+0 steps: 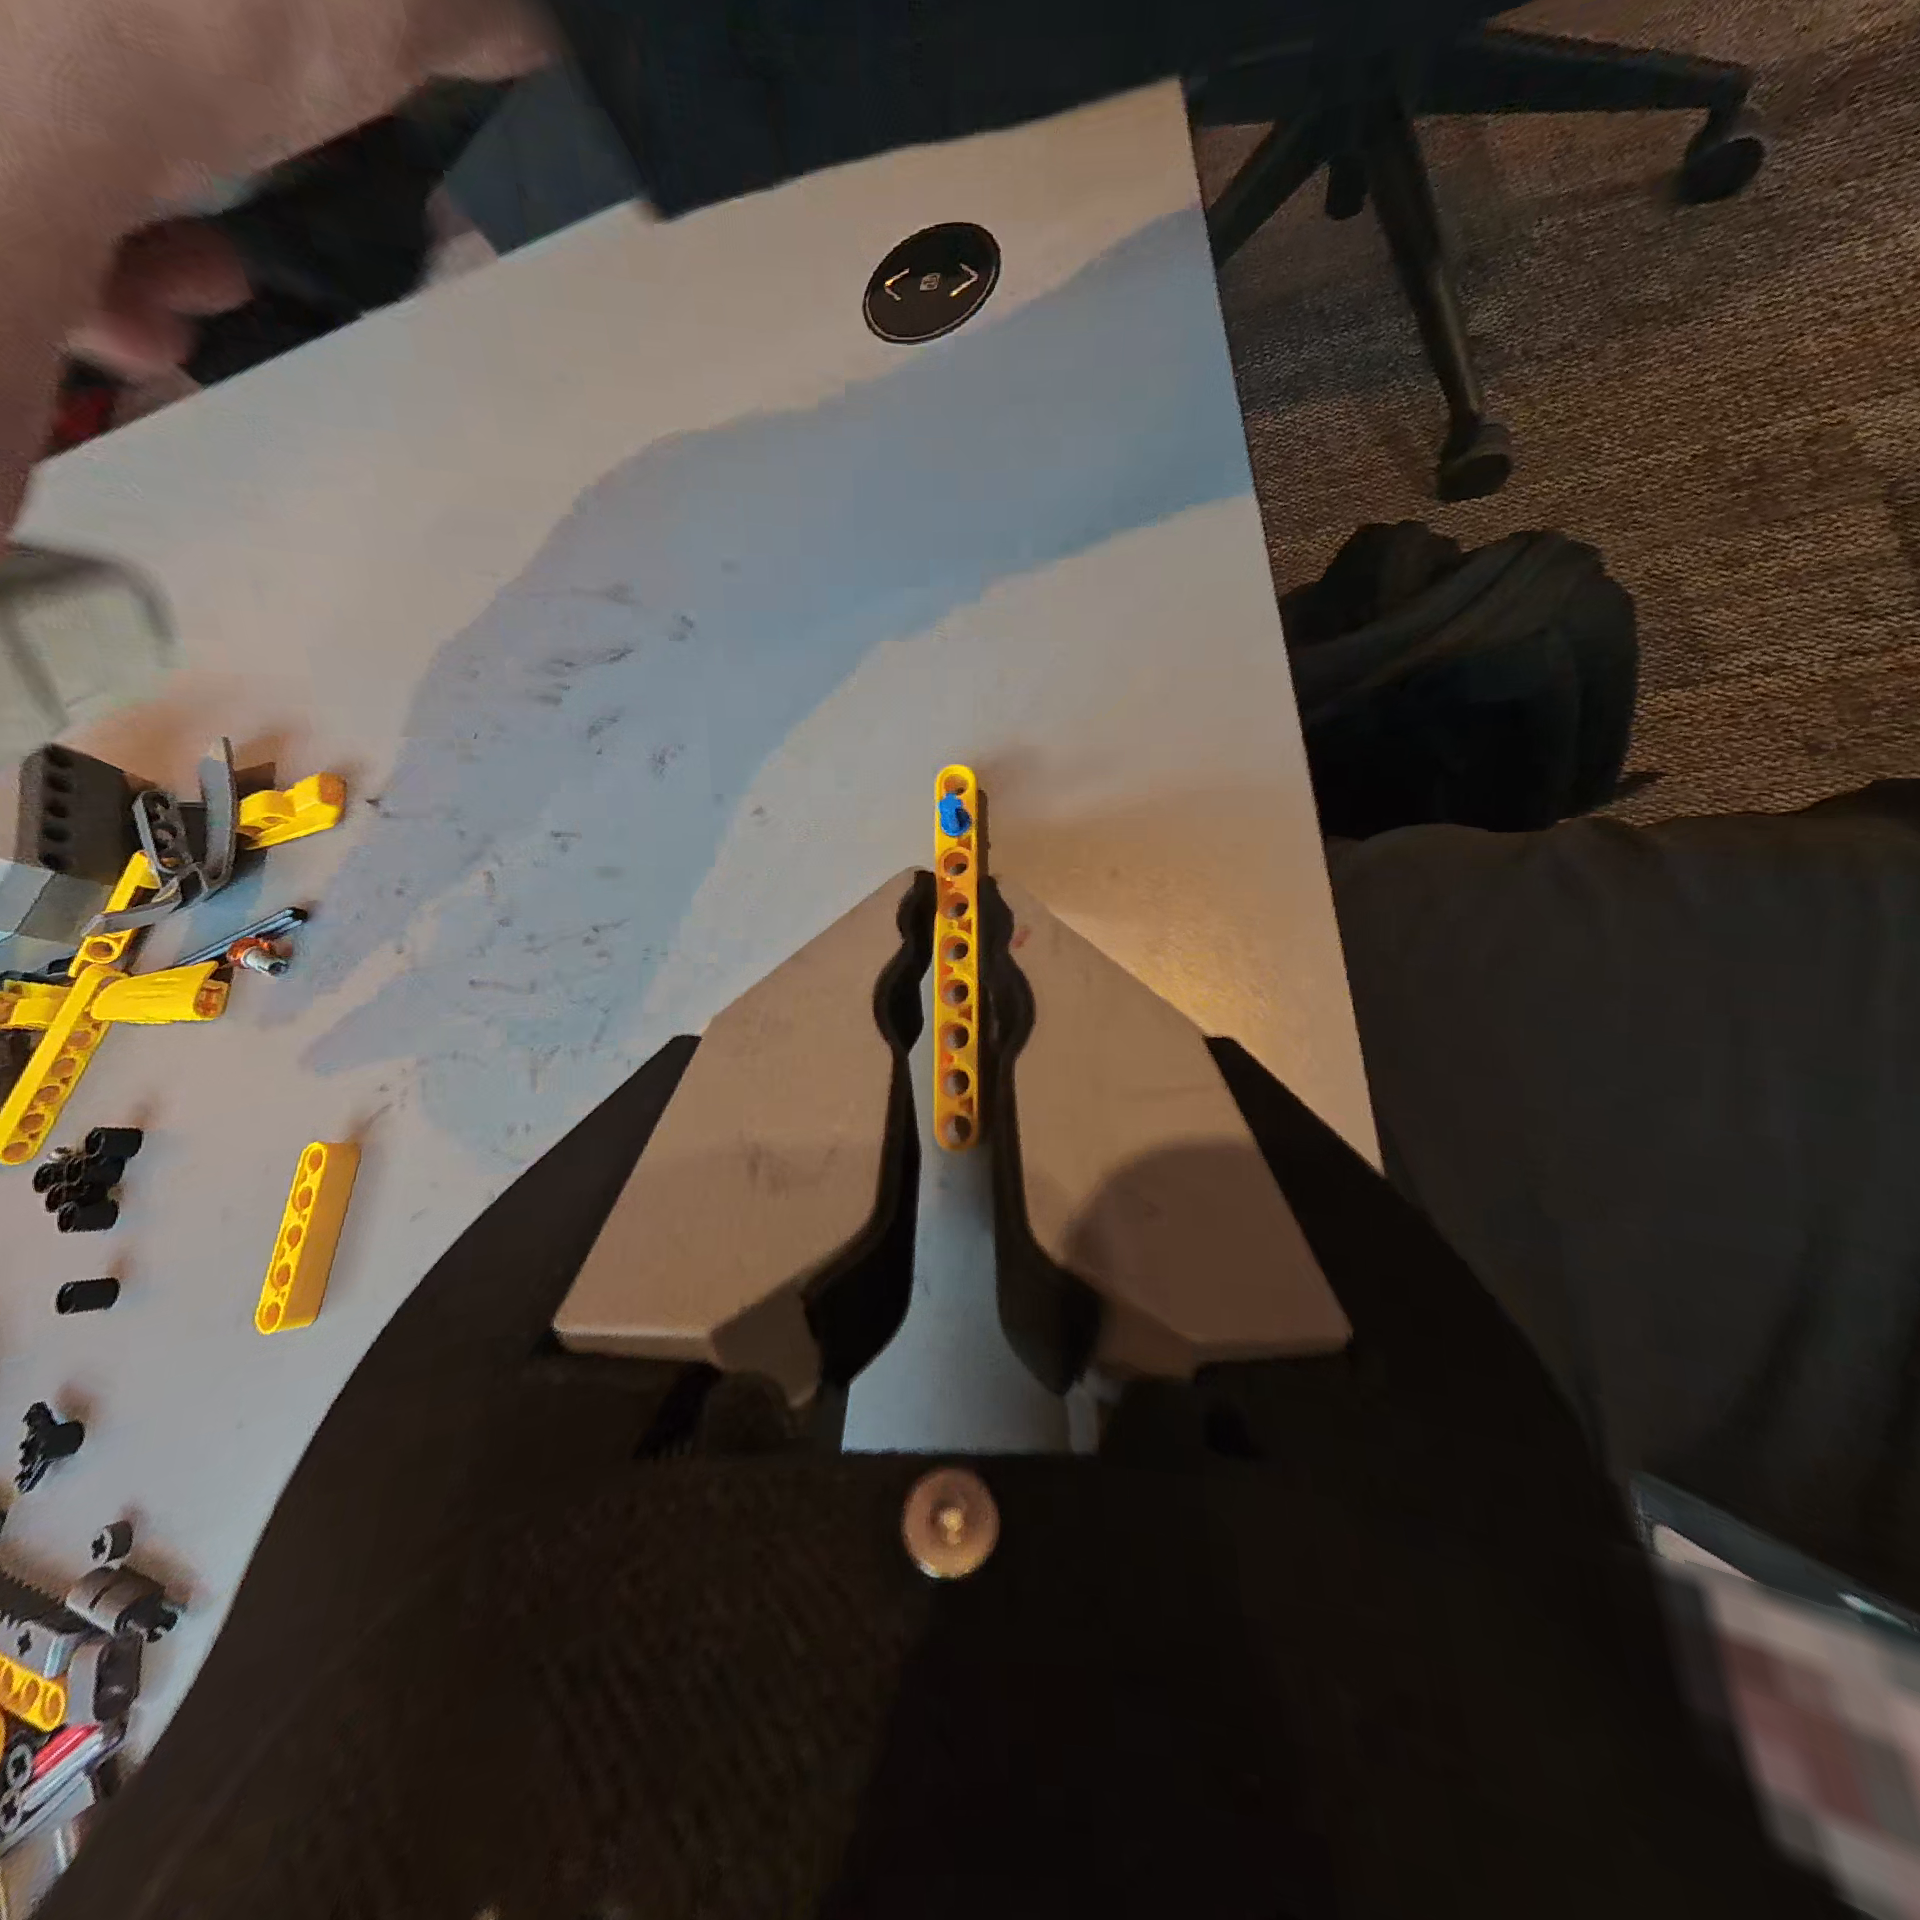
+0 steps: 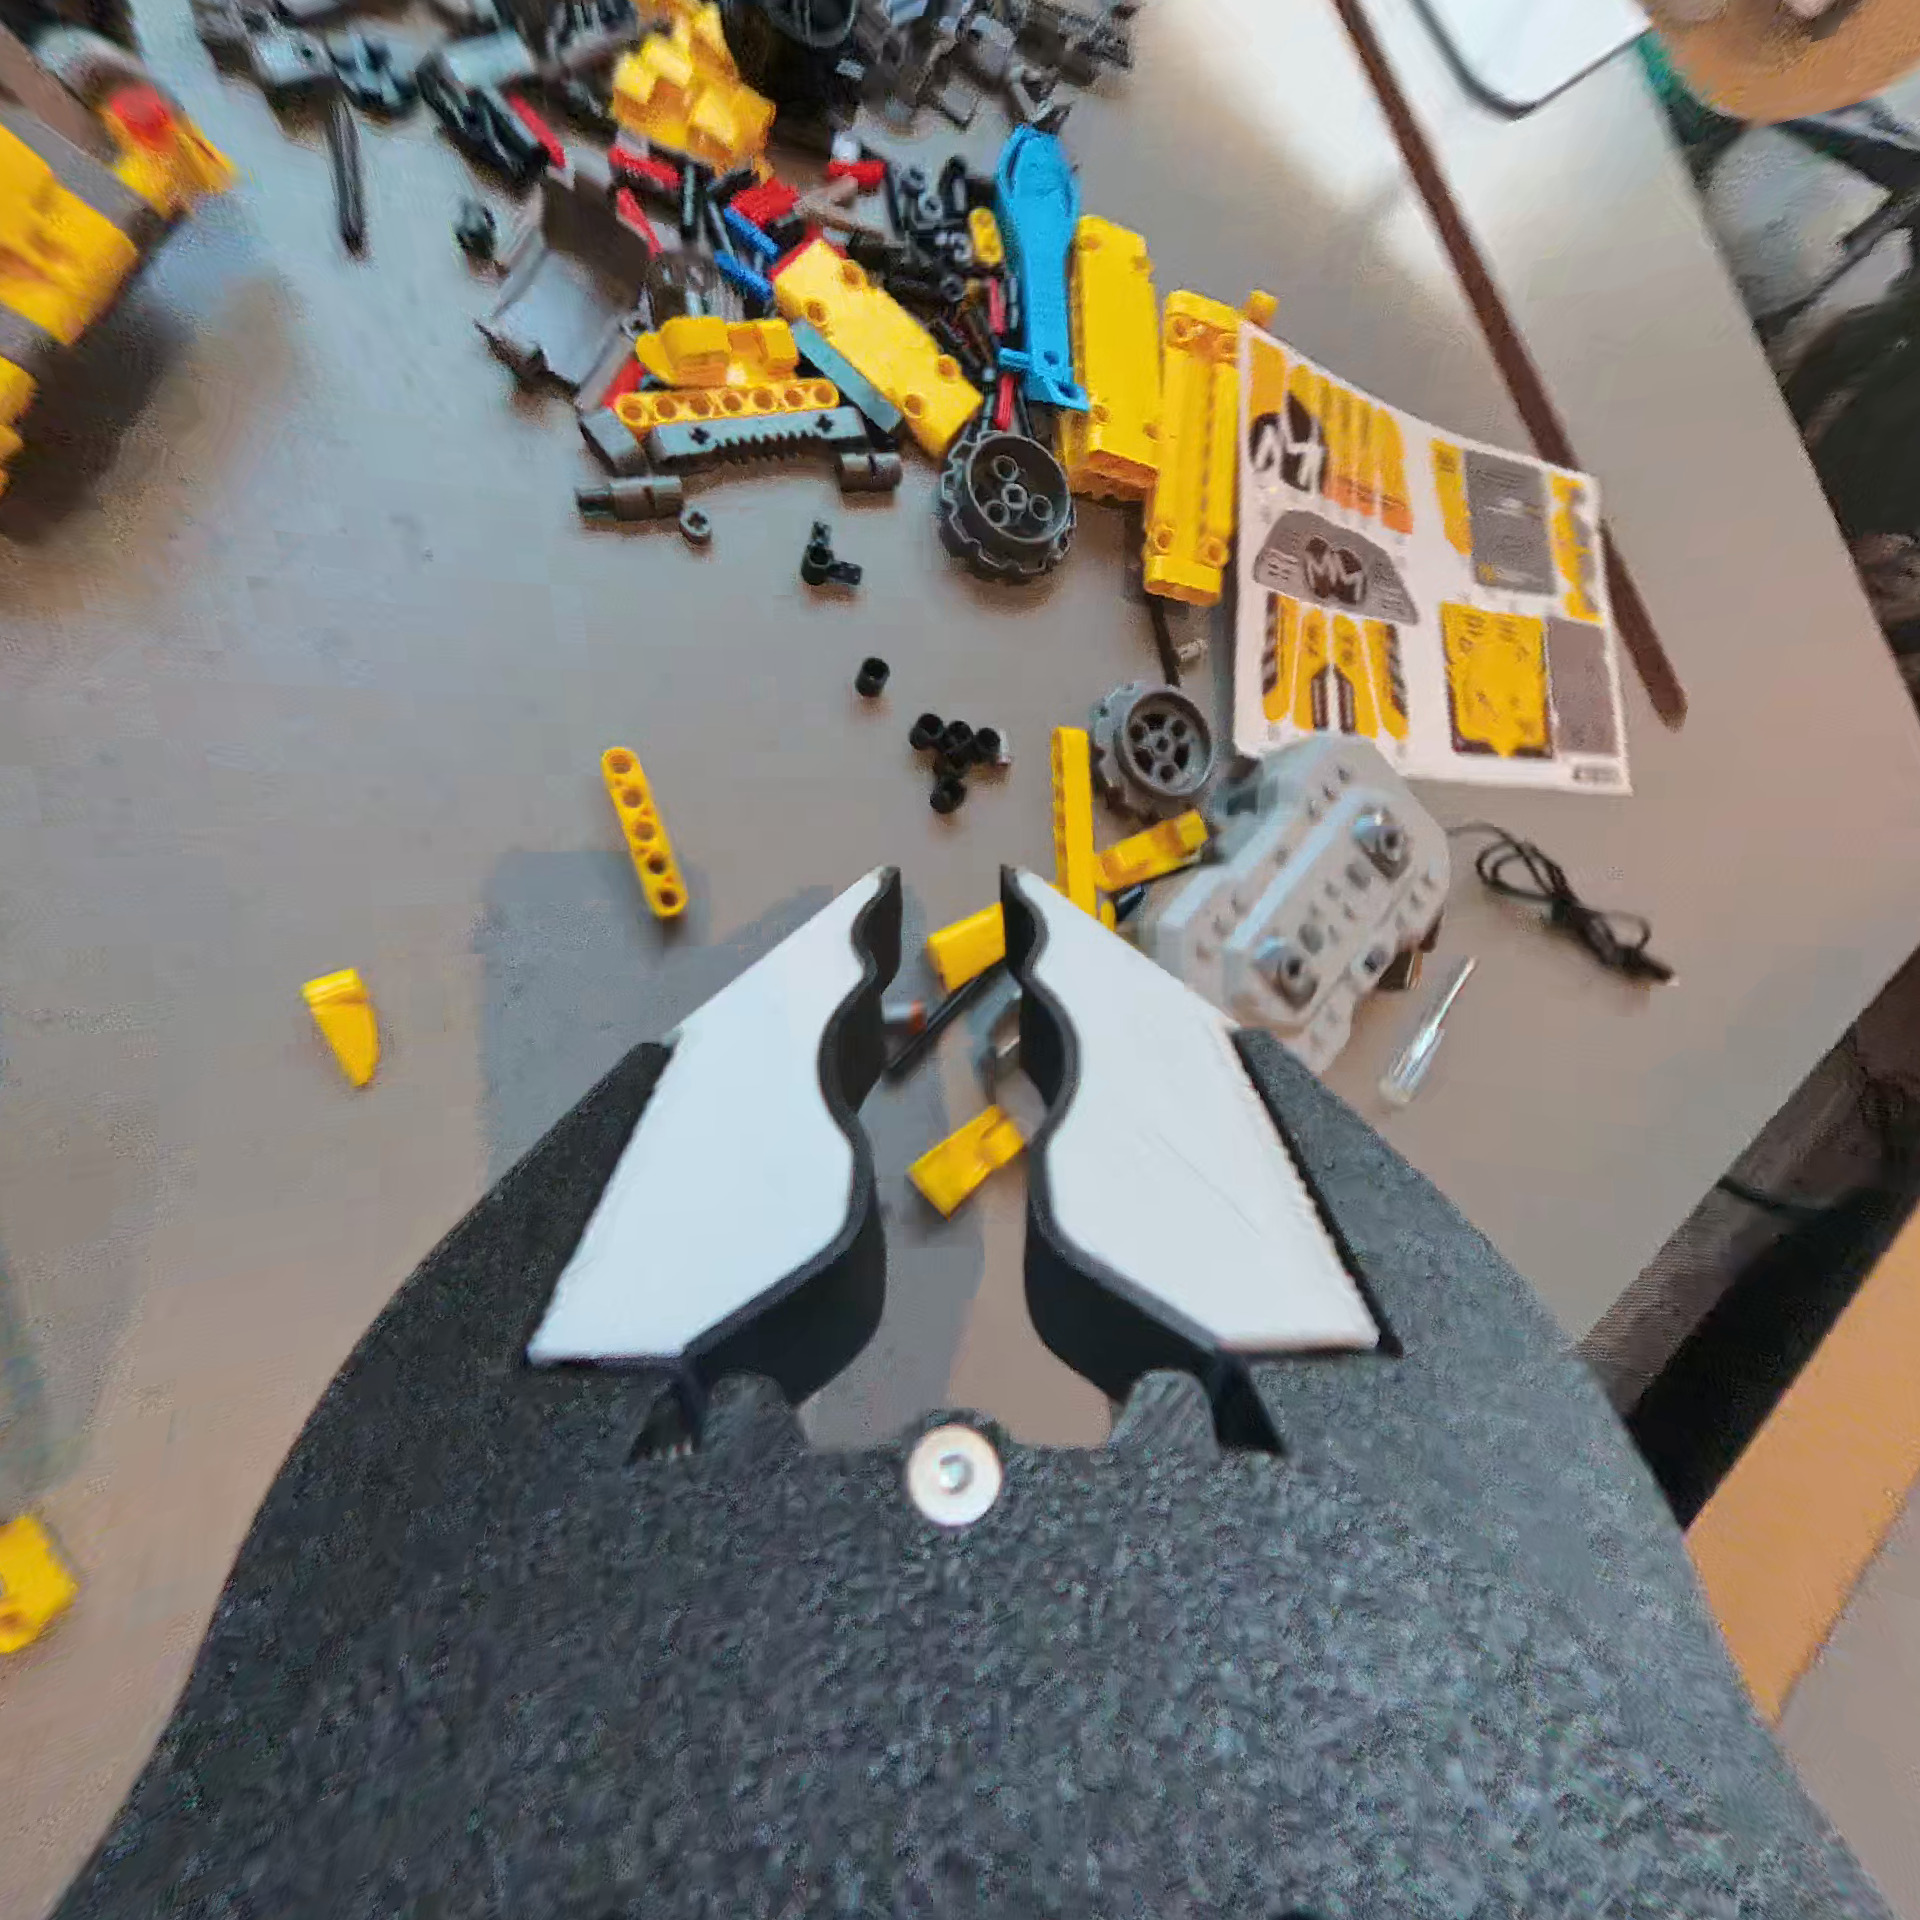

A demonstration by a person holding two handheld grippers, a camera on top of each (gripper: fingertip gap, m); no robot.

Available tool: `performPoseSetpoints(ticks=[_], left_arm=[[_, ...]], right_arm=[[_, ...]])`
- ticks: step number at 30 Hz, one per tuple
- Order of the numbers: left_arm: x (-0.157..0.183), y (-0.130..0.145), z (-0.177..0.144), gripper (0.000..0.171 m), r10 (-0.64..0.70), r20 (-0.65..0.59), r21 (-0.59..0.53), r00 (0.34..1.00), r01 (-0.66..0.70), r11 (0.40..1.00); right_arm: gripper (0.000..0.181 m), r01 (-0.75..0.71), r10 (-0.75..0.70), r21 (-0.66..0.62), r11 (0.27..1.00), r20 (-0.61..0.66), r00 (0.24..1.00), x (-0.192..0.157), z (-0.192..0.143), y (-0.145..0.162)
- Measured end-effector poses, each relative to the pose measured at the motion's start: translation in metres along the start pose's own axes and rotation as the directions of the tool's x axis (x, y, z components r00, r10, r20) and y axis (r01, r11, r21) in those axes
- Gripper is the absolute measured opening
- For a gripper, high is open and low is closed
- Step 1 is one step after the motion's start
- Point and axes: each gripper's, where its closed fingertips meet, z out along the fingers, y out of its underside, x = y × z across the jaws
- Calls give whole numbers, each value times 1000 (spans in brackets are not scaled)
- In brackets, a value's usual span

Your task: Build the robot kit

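Observation:
My left gripper [image 1: 954, 883] is shut on a long yellow holed beam [image 1: 956, 961] that sticks out past the fingertips over the white table [image 1: 727, 582]. A blue pin [image 1: 950, 814] sits in a hole near the beam's far end. My right gripper [image 2: 950, 883] is open and empty, low over the table [image 2: 312, 644]. Between and under its fingers lie small yellow pieces [image 2: 966, 943], a black axle [image 2: 940, 1023] and a grey piece [image 2: 995, 1029]. A grey motor block [image 2: 1309, 899] lies just right of its right finger.
A pile of yellow, black, red and blue bricks [image 2: 831, 270], two grey wheels [image 2: 1006, 504], a sticker sheet [image 2: 1423, 582], a short yellow beam [image 2: 644, 831] and a yellow wedge [image 2: 343, 1023] lie ahead. Left view: loose yellow beams [image 1: 307, 1236], black pins [image 1: 83, 1174], chair base [image 1: 1434, 208], dark bag [image 1: 1455, 665]. The left gripper's tips are roughly 20 cm from the right gripper's.

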Motion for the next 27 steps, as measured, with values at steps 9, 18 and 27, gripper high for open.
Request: performPoseSetpoints(ticks=[9, 18, 27], left_arm=[[7, -1, -1, 4, -26, -89, 16, 996, 28, 999], [8, -1, -1, 4, -32, -103, 17, 994, 34, 999], [8, -1, -1, 4, -52, -120, 14, 991, 54, 998]], right_arm=[[12, 485, -416, -284, 827, 270, 868, 21, 64, 7], [19, 675, -532, -316, 667, 432, 728, 16, 77, 5], [5, 689, -491, -320, 650, 514, 703, 10, 75, 10]])
